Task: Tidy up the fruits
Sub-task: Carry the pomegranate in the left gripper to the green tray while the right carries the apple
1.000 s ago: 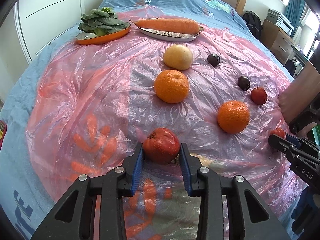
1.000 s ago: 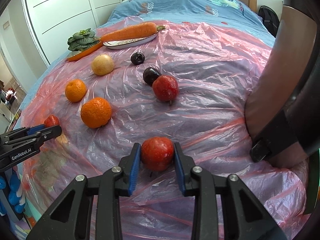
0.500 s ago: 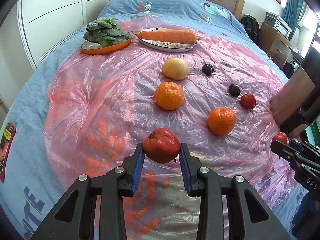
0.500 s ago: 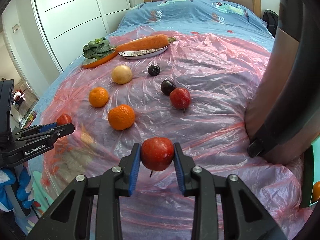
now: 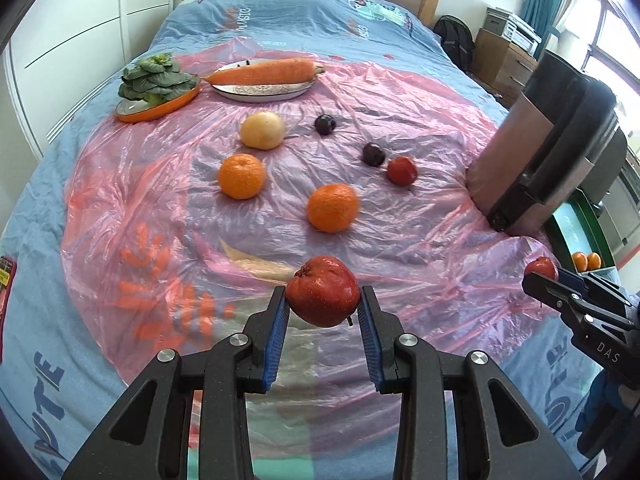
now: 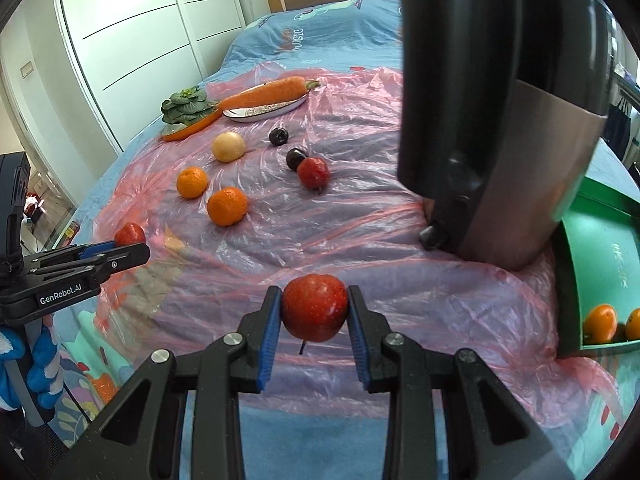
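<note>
left gripper (image 5: pixel 323 305): clamped on a red apple (image 5: pixel 323 296), blue pads squeezing both sides, fruit held up off the pink plastic sheet (image 5: pixel 400 232)
right gripper (image 6: pixel 313 313): same deal, closed tight on a second red apple (image 6: pixel 314 307), stem dangling underneath, also clear of the sheet
still on the sheet: two oranges (image 5: pixel 241 176) (image 5: pixel 333 207), a pale yellow round fruit (image 5: pixel 262 129), two dark plums (image 5: pixel 324 124) (image 5: pixel 373 154), and a small red fruit (image 5: pixel 401 171) sitting right beside the nearer plum
veg at the far end: a carrot (image 5: pixel 260 72) lying across a white plate (image 5: pixel 256 92), leafy greens (image 5: pixel 154 80) on an orange dish (image 5: pixel 160 109) just left of it
green bin (image 6: pixel 600 256): at the right edge of the bed, a couple of oranges (image 6: pixel 600 323) already inside
kettle-looking thing (image 6: pixel 500 120): big steel and black body standing between the loose fruit and the bin
bed (image 5: pixel 312 12): blue cartoon-print cover under the whole setup
</note>
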Available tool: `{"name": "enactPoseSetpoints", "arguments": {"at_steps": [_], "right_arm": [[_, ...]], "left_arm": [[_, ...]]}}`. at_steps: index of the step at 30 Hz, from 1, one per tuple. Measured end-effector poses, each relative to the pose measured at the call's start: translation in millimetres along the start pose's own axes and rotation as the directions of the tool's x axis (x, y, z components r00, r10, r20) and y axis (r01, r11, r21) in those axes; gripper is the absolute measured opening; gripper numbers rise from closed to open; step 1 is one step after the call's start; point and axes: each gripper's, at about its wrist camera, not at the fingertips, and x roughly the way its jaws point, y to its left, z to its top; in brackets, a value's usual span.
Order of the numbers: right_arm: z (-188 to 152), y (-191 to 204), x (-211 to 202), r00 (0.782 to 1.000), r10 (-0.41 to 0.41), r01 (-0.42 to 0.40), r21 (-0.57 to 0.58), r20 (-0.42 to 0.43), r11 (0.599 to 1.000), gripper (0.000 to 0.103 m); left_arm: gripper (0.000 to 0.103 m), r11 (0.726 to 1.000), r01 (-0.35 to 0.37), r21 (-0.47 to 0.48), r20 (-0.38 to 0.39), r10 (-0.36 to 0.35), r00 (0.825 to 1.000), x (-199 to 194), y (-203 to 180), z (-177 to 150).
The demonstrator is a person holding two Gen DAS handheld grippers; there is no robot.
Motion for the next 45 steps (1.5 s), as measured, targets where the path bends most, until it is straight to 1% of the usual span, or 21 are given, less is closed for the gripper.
{"name": "enactPoseSetpoints", "arguments": {"at_steps": [5, 10, 14, 19, 25, 29, 33, 40, 45], "right_arm": [[-9, -39, -26, 0.998, -0.052, 0.05, 0.058, 0.025, 0.997, 0.044], [-13, -86, -50, 0.992, -0.112, 0.105, 0.122, 0.054, 0.987, 0.044], [-13, -126, -65, 0.984, -0.161, 0.144, 0.175, 0.083, 0.974, 0.044], [-9, -178, -82, 0.968, -0.215, 0.181, 0.242, 0.125, 0.953, 0.044], [-4, -227, -86, 0.95, -0.276, 0.223, 0.299, 0.148, 0.928, 0.044], [0, -256, -83, 0.938, -0.313, 0.253, 0.321, 0.148, 0.912, 0.044], [5, -284, -81, 0.927, -0.345, 0.283, 0.334, 0.144, 0.899, 0.044], [13, -329, -71, 0.908, -0.403, 0.341, 0.353, 0.116, 0.871, 0.044], [14, -351, -62, 0.9, -0.427, 0.368, 0.363, 0.095, 0.856, 0.044]], "left_arm": [[0.03, 0.995, 0.07, 0.078, -0.02, -0.068, 0.997, -5, -49, -3], [0.03, 0.976, 0.144, 0.162, -0.047, -0.138, 0.989, -6, -104, -1], [0.03, 0.95, 0.202, 0.237, -0.072, -0.19, 0.979, -3, -152, 3], [0.03, 0.91, 0.264, 0.32, -0.094, -0.247, 0.965, 2, -214, 10], [0.03, 0.862, 0.322, 0.391, -0.11, -0.304, 0.946, 11, -276, 23], [0.03, 0.832, 0.344, 0.435, -0.109, -0.331, 0.937, 19, -313, 34], [0.03, 0.811, 0.355, 0.465, -0.109, -0.346, 0.932, 31, -342, 45], [0.03, 0.8, 0.357, 0.483, -0.12, -0.344, 0.931, 62, -381, 64], [0.03, 0.796, 0.358, 0.488, -0.131, -0.339, 0.932, 79, -395, 70]]}}
